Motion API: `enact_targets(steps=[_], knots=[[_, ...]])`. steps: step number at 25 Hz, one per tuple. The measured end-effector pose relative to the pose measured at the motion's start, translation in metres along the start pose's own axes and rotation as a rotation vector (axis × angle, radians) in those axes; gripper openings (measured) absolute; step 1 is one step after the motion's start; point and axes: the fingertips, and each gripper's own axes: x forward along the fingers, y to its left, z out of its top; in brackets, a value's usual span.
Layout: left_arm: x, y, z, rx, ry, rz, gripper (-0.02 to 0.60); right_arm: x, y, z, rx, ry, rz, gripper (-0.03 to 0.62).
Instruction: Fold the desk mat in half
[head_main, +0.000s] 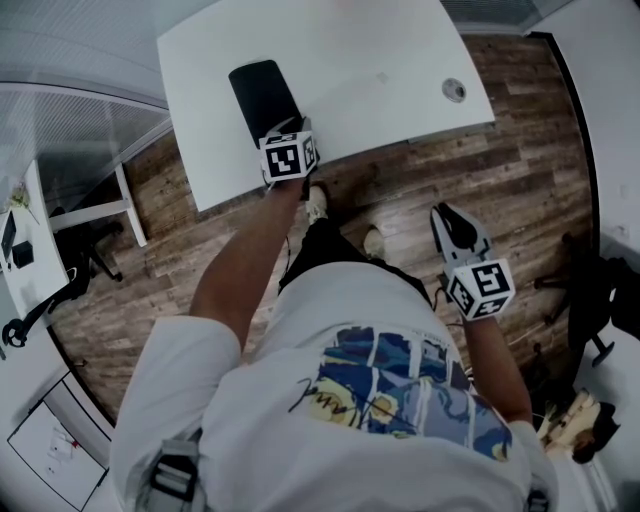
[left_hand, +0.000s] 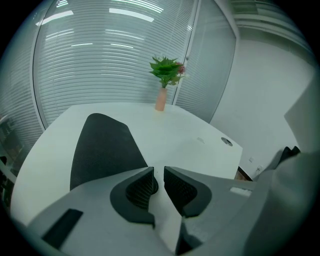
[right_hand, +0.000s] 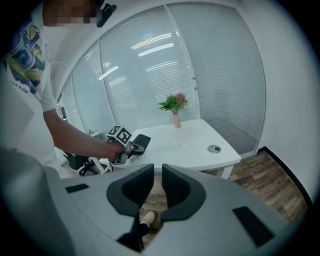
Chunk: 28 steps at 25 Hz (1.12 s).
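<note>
Your left gripper (left_hand: 159, 172) is released. Its jaws stand a narrow gap apart, and only bare white table (head_main: 380, 60) shows between them. It hovers at the near end of the desk mat (head_main: 262, 92), which lies as a dark, narrow oblong on the left part of the table, close to the front edge. From your head view the marker cube (head_main: 290, 157) covers the mat's near end. In the left gripper view the left jaw cuts off that same edge, so you cannot tell whether the jaw tips touch the mat. You also cannot make out whether the mat is one layer or two.

Your right gripper (right_hand: 158, 172) is released too, jaws slightly apart with nothing between them. Through the gap you see only the wood floor (head_main: 520, 150) and a shoe (right_hand: 148, 217). It hangs well apart from the table, off to your right over the floor.

A potted plant (left_hand: 161, 99) stands at the far side of the table, and a round cable hole (head_main: 454, 90) sits near its right end. Your torso hides most of the floor below you in the head view.
</note>
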Motion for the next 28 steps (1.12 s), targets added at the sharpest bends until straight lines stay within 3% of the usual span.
enact_targets(steps=[10,17,28], knots=[[-0.019,-0.019,0.006,-0.016,-0.049,-0.033,0.063,-0.004,0.001,0.003,-0.021,-0.018,0.027,0.032],[-0.056,-0.051,0.007,-0.006,-0.098,-0.1,0.063,-0.007,0.007,0.007,-0.067,-0.021,0.078,0.009],[-0.149,-0.117,-0.018,0.09,-0.183,-0.172,0.034,-0.028,0.019,0.003,-0.135,-0.024,0.209,0.0]])
